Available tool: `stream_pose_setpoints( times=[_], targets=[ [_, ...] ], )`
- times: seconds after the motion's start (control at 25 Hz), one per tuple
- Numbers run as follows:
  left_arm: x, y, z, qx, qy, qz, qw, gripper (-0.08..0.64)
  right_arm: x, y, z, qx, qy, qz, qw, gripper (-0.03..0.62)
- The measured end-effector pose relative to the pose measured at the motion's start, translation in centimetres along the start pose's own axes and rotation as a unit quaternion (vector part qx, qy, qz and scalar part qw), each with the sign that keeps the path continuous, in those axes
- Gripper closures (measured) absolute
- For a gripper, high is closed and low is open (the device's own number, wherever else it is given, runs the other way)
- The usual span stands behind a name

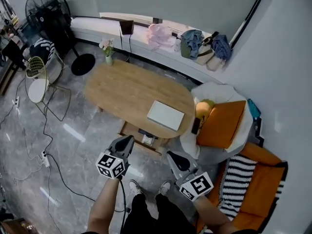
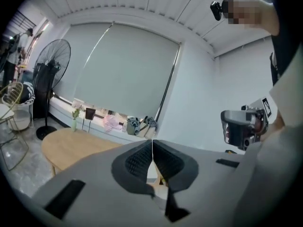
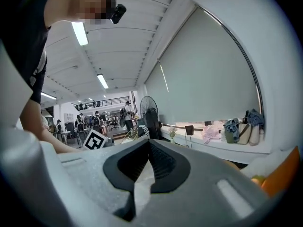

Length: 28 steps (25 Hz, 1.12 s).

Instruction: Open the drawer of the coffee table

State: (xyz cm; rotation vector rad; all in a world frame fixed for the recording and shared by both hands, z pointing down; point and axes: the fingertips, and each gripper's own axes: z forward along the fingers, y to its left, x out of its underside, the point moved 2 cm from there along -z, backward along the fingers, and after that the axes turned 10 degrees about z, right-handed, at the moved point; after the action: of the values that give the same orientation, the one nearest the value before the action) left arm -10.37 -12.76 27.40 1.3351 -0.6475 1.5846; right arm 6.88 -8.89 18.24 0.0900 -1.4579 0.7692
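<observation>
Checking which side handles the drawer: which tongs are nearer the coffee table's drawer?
Left. In the head view the left tongs hang just left of the drawer; the right tongs are farther off, to its lower right.

to my far left a black pedestal fan (image 1: 48,13) stands on the grey marble floor (image 1: 73,145), with a gold wire chair (image 1: 39,74) near it. a small vase of flowers (image 1: 107,50) stands upright, well apart from a flat white box (image 1: 165,115). on the window ledge (image 1: 90,30) lie a pink cloth (image 1: 161,35) and several bags (image 1: 195,44). at my right an orange cushion (image 1: 222,123) sits near a black-and-white striped cushion (image 1: 239,179). a black cable (image 1: 51,155) trails across the floor.
</observation>
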Motion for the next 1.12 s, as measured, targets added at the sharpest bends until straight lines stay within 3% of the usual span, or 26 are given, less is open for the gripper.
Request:
stream_pose_setpoints(
  times=[0.28,0.56,0.68,0.92,1.12],
  targets=[
    [-11.3,-2.0,-2.3,-0.017,-0.049,0.090,0.9946,0.549,-6.2,-0.1,-1.8,-0.008,-0.046,0.008,0.999,0.588],
    [-18.9,-4.9,-7.4,-0.025,-0.080,0.163,0.9832,0.549,-11.8,2.1,-3.3,-0.015,-0.095,-0.007,0.995,0.588],
    [-21.9,-5.6,-10.7,-0.058,-0.108,0.182,0.9756,0.549,-13.4,2.1,-3.9,-0.015,-0.107,0.005,0.994,0.588],
    [-26.9,-7.8,-16.4,-0.101,-0.208,0.196,0.9530,0.549,-15.7,2.6,-6.2,0.002,-0.128,-0.001,0.992,0.588],
    [-27.3,-9.4,-21.8,-0.172,-0.220,0.224,0.9336,0.549,-17.4,1.5,-9.1,0.036,-0.160,-0.011,0.986,0.588]
  ],
)
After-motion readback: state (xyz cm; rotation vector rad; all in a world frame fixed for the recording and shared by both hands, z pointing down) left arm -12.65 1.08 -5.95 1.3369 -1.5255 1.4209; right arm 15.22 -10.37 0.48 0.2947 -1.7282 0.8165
